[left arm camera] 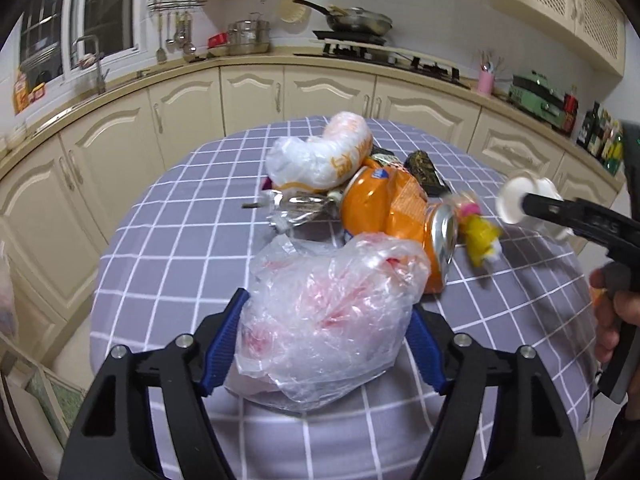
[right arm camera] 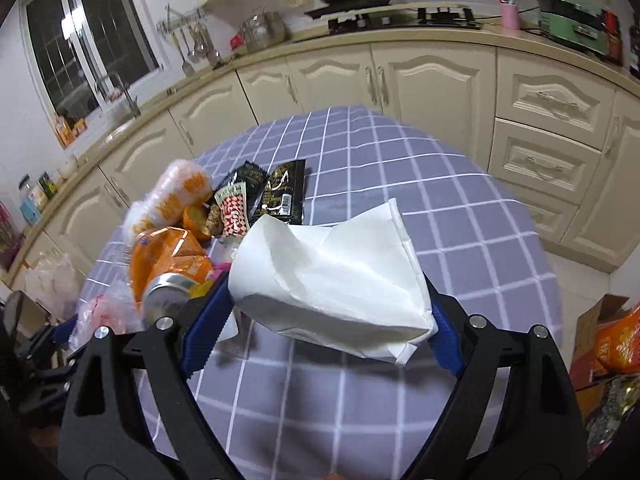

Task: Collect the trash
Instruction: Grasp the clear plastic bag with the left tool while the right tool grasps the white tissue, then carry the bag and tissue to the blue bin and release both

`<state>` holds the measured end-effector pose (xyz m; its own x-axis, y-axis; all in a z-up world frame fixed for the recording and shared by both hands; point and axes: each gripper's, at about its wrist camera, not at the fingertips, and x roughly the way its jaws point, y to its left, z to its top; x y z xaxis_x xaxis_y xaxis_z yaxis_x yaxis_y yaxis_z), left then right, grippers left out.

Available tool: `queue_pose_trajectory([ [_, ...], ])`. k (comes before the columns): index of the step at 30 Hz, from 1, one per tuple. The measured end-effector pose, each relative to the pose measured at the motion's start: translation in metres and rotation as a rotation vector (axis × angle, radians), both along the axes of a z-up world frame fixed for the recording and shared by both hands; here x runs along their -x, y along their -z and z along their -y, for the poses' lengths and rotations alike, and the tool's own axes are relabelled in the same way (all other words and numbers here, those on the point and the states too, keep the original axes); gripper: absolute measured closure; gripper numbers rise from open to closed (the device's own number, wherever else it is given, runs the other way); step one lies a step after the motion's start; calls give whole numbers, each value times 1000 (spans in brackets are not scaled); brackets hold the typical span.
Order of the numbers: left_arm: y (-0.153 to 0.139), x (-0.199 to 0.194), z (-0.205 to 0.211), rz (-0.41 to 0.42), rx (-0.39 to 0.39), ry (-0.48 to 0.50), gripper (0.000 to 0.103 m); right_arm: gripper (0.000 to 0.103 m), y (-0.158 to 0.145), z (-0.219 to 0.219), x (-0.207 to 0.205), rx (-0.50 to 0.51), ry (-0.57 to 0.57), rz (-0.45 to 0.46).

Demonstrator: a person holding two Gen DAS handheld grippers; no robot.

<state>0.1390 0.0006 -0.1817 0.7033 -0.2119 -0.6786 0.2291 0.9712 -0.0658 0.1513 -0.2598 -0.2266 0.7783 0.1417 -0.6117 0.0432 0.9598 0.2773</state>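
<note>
- L tongs point(left arm camera: 326, 344) clamped on clear plastic bag point(left arm camera: 332, 320), above table point(left arm camera: 160, 240) centre.
- R tongs point(right arm camera: 332, 312) gripping white tissue point(right arm camera: 336, 276).
- Crushed orange can point(left arm camera: 396, 216) mid-table w/ other wrappers.

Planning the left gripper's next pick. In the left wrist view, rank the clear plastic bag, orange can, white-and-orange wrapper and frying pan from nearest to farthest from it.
1. Clear plastic bag: between the left gripper's fingers.
2. Orange can: just beyond, slightly right.
3. White-and-orange wrapper: behind the can, mid-table.
4. Frying pan: on the stove, far counter.
</note>
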Motion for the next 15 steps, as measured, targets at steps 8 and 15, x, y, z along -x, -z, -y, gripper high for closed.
queue_pose_trajectory([
  [8,-33,31,5,92,36,-22,31,18,-23,33,43,-61,10,82],
  [15,-78,52,69,188,89,124,31,18,-36,94,88,-99,119,142],
])
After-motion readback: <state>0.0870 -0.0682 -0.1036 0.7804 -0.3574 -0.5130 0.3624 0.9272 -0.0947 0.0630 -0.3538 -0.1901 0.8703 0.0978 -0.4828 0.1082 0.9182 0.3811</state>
